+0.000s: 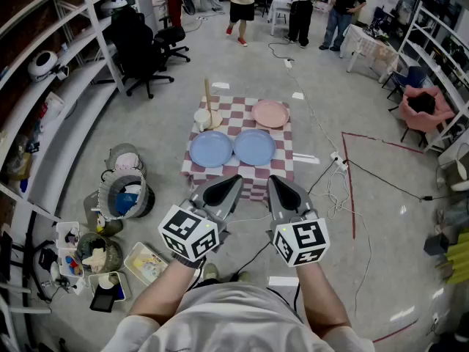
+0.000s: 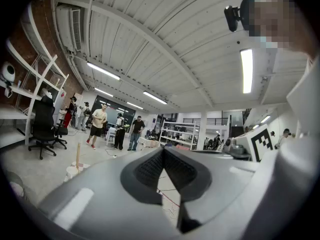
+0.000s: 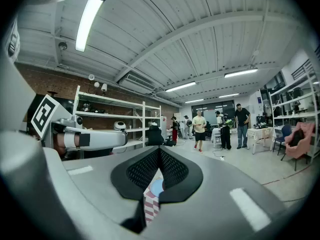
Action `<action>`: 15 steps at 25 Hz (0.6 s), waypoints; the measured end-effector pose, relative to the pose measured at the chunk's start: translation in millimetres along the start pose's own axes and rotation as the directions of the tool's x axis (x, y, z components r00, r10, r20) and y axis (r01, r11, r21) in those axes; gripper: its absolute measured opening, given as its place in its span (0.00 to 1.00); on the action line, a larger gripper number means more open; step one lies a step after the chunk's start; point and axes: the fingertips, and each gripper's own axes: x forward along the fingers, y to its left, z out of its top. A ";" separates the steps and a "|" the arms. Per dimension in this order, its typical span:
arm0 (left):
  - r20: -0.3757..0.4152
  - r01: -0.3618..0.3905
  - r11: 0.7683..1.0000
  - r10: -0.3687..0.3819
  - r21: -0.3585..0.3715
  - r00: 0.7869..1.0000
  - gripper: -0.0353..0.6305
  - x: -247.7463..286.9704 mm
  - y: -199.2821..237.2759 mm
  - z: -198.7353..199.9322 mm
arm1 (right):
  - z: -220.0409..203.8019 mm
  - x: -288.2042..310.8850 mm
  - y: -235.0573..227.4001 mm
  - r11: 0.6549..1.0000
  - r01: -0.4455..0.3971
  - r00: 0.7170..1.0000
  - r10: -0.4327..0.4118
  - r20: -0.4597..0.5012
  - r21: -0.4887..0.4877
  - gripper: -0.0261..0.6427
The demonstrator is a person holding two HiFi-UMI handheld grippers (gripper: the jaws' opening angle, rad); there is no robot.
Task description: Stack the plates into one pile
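Plates wait on the checkered table point(image 1: 238, 121) in the head view: left blue plate point(image 1: 211, 149) ahead of the left gripper point(image 1: 224, 187), right blue plate point(image 1: 254, 147) ahead of the right gripper point(image 1: 281, 187), pink plate point(image 1: 270, 113) farthest. Left gripper view: jaws clenched, empty. Right gripper view: likewise closed on nothing. Opening first and approaching a rim low seems wise.

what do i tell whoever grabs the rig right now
Left hand-held gripper: shut, empty, held level short of the red-and-white checked table. Right hand-held gripper: the same.
Left round blue plate and right round blue plate lie side by side on it; round pink plate behind them, apart.
Done: nothing stacked. Left: all three into one pile.
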 end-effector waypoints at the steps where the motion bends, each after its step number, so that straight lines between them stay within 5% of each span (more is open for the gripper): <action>1: -0.001 0.001 1.000 -0.001 0.000 1.000 0.06 0.0 -0.8 0.1 | -0.1 -0.4 0.4 1.000 -0.002 1.000 0.002 -0.001 0.000 0.05; 15: 0.001 0.004 1.000 -0.004 0.005 1.000 0.06 -1.4 -12.1 -0.7 | 3.6 -11.6 6.0 1.000 -0.031 0.999 0.031 0.013 -0.002 0.05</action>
